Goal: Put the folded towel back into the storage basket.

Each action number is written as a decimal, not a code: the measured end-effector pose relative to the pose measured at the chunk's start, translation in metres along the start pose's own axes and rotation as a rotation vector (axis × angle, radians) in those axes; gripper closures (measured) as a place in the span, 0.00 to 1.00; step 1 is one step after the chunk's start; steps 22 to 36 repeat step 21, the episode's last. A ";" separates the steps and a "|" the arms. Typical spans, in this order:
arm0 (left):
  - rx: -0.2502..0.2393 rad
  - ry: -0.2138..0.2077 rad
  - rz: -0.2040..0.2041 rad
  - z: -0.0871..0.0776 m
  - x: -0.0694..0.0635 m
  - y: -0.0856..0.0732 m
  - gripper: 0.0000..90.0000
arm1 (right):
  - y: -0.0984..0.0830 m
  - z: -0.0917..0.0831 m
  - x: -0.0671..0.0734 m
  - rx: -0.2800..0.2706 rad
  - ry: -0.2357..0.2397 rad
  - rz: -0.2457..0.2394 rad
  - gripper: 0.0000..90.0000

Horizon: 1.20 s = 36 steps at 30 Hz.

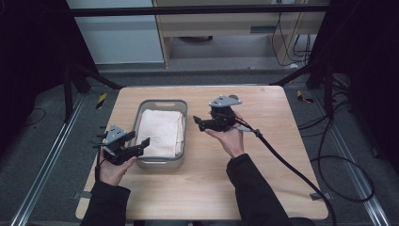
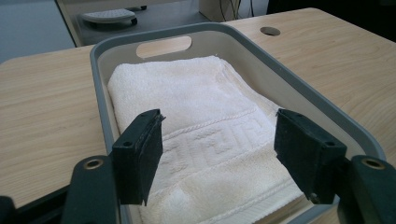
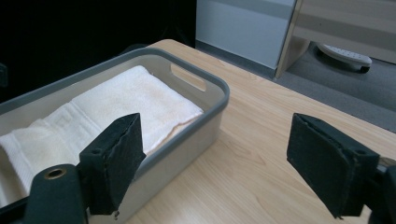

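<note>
A grey plastic basket point(image 1: 160, 104) with cut-out handles sits left of centre on the wooden table point(image 1: 263, 183) in the high view; inside it we see a folded white towel point(image 1: 161, 132) lying flat and filling most of the floor, its woven border nearest the lower rim. The left gripper point(image 1: 139, 144), in a hand at the lower left of the frame, has its jaws spread and holds nothing; in the left gripper view the towel point(image 2: 196, 107) lies just beyond and between the pads, untouched. The right gripper point(image 1: 199, 123), at centre frame, is likewise spread and holding nothing, pointing toward the basket's right wall point(image 3: 187, 140) from just beside it. A black cable point(image 1: 291, 167) trails toward the lower right.
</note>
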State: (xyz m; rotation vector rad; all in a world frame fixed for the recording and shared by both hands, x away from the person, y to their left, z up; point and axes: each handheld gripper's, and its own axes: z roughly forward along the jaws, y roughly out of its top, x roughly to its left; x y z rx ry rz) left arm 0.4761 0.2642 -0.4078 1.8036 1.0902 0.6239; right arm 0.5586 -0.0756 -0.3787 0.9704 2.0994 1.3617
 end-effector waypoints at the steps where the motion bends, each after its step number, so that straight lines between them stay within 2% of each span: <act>1: 0.000 -0.002 0.000 0.000 -0.001 -0.001 0.35 | -0.004 -0.006 -0.002 -0.001 0.003 0.003 0.20; 4: -0.001 -0.007 0.012 -0.001 -0.005 -0.006 0.32 | -0.021 -0.027 -0.009 -0.004 0.003 0.013 0.18; 11: -0.001 -0.011 0.036 -0.007 -0.010 -0.020 0.30 | -0.053 -0.056 -0.023 0.002 -0.008 0.029 0.15; 17: -0.015 -0.020 0.032 -0.016 -0.012 -0.030 0.29 | -0.084 -0.082 -0.035 0.005 -0.051 0.035 0.13; 21: -0.010 -0.023 0.038 -0.021 -0.014 -0.037 0.29 | -0.104 -0.098 -0.042 0.002 -0.074 0.059 0.14; 36: -0.010 -0.023 0.038 -0.021 -0.014 -0.037 0.29 | -0.104 -0.098 -0.042 0.002 -0.074 0.059 0.14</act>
